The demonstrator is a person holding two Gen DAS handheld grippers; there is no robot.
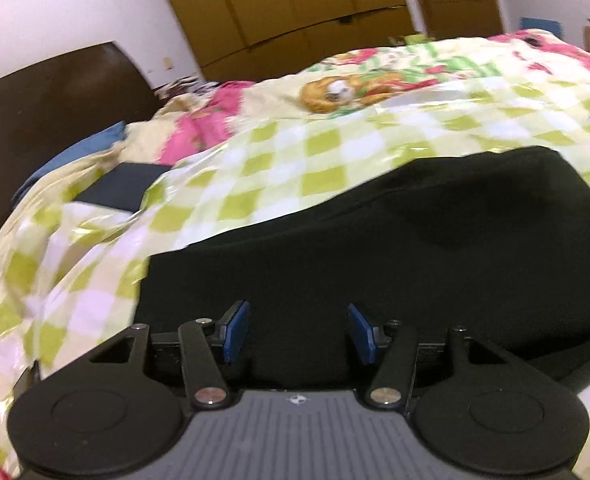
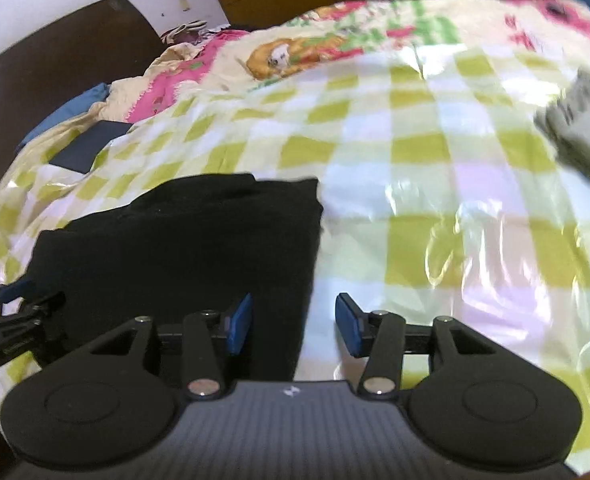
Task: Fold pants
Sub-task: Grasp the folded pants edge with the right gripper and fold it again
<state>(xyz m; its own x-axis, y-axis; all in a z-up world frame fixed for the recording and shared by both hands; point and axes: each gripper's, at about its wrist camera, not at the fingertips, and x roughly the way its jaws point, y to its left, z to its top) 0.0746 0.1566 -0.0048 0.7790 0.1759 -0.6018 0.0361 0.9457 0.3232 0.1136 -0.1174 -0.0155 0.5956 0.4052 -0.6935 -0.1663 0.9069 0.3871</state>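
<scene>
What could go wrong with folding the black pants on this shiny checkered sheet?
1. The checkered sheet looks shiny and crinkly, so the black pants might slide when tugged.
2. Both hand-held grippers, left and right, are open with nothing pinched. The right one sits over the pants' edge and could grab the sheet too.
3. The pants are very dark, so layers are hard to tell apart.

Matt black cloth pants [image 1: 375, 240] lie on a glossy, crinkled plastic checked sheet [image 2: 435, 208].
</scene>
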